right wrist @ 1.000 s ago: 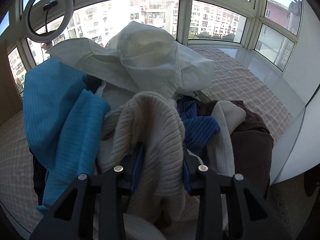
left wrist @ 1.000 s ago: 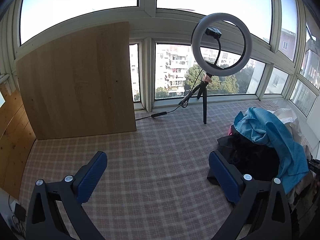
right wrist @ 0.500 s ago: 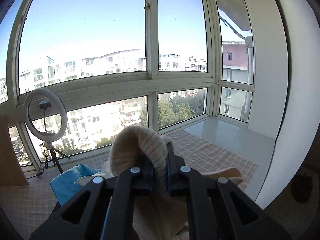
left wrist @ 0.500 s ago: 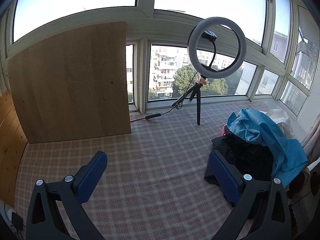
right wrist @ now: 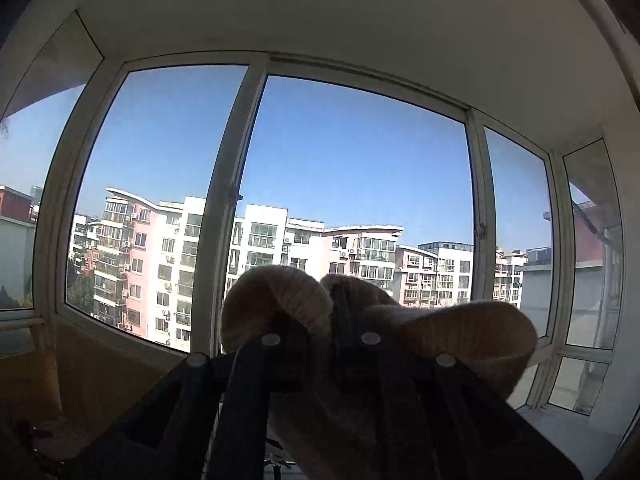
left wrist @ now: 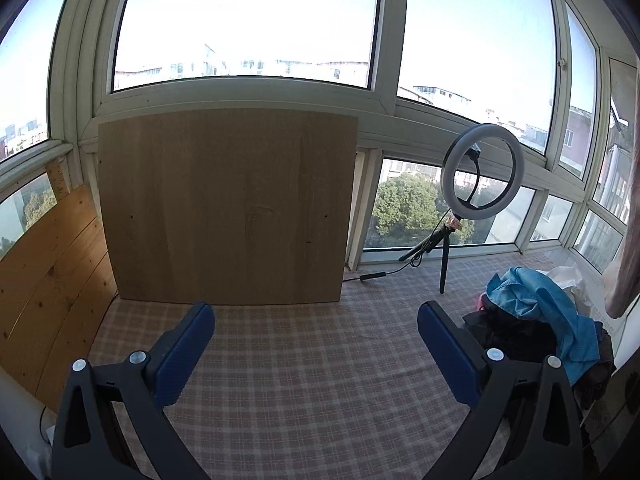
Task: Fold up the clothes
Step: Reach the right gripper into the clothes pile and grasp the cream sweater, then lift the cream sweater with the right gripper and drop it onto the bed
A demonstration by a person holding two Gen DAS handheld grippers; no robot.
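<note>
A beige ribbed knit garment (right wrist: 304, 304) is being held aloft, pinched in the closed right gripper (right wrist: 334, 312). The left gripper (left wrist: 316, 344) is being kept wide apart, empty, above the pink checked cloth surface (left wrist: 312, 392). A heap of unfolded clothes topped by a blue garment (left wrist: 540, 312) is lying at that surface's right edge, so folding is being judged largely outstanding.

Checked cloth surface (left wrist: 304, 364): clothes pile (left wrist: 536, 320), ring-light tripod (left wrist: 444, 256), perhaps board (left wrist: 228, 208).

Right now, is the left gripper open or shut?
Open. The left gripper holds its blue pads wide apart, with only checked cloth between them.
</note>
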